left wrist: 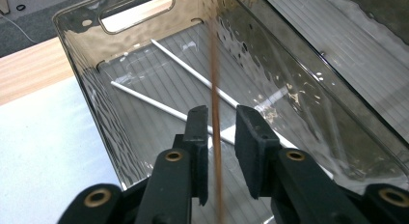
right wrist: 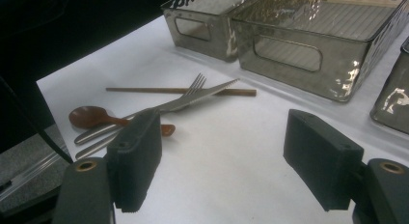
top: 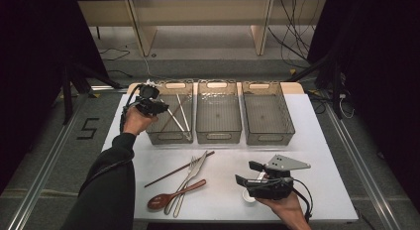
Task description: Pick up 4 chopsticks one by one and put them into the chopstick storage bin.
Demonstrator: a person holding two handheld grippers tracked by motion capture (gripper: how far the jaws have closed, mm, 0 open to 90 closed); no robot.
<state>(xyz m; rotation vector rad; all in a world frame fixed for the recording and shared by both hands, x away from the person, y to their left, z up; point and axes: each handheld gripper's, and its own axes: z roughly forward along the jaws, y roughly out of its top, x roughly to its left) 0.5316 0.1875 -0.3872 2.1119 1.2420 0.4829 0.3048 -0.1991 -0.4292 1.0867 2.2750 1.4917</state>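
- While the left hand-held gripper (left wrist: pixel 222 130) is hovering over the leftmost bin (top: pixel 170 86), a thin brown chopstick (left wrist: pixel 215 108) is standing between its jaws, which are parted narrowly; the pads do not appear to be pressing it.
- Two white chopsticks (left wrist: pixel 183 69) are already lying crossed on that bin's ribbed floor.
- Over at the near right of the bench (top: pixel 317 141), the right hand-held gripper (right wrist: pixel 231 156) is holding nothing, its jaws standing wide apart.
- A second brown chopstick (top: pixel 178 169) is lying on the bench beside a fork (top: pixel 187 176), a knife (top: pixel 190 180) and a brown spoon (top: pixel 171 196).
- That chopstick is looking light, stiff and smooth, so it is likely to be rolling or pivoting in a loose pinch; gripping near its middle, across the narrow width, seems best.
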